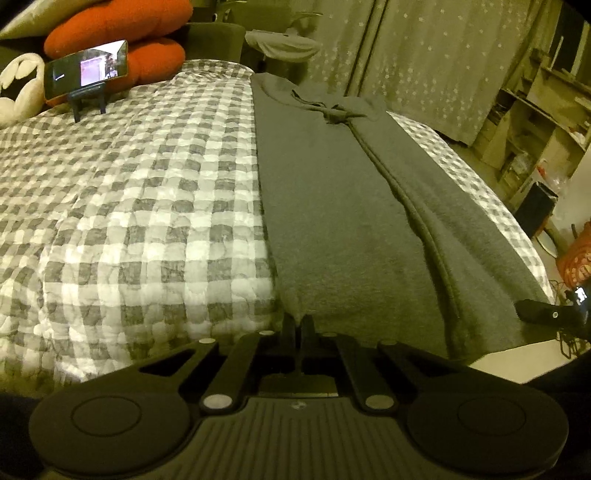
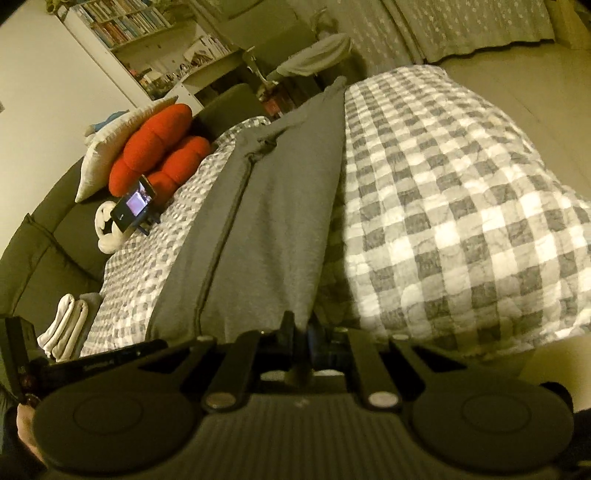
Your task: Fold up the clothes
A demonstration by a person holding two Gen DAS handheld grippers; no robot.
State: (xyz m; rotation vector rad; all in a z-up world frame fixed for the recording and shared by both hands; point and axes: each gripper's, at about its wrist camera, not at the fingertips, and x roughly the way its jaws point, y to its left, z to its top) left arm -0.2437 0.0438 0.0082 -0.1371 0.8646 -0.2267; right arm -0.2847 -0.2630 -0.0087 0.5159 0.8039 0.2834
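Observation:
A grey garment (image 1: 332,206) with a drawstring lies flat and lengthwise on the checked quilt (image 1: 129,184), a seam running down its middle. My left gripper (image 1: 298,321) is shut on the garment's near left corner at the bed's front edge. In the right wrist view the same garment (image 2: 266,229) stretches away from me, and my right gripper (image 2: 301,325) is shut on its near right corner. The right gripper also shows in the left wrist view (image 1: 546,314) at the far right.
A phone on a stand (image 1: 86,72) stands at the back left of the bed beside red cushions (image 1: 122,33) and a white plush toy (image 1: 16,88). Folded white cloth (image 2: 64,325) lies at the left. Curtains (image 1: 424,66) and shelves (image 1: 546,122) stand behind.

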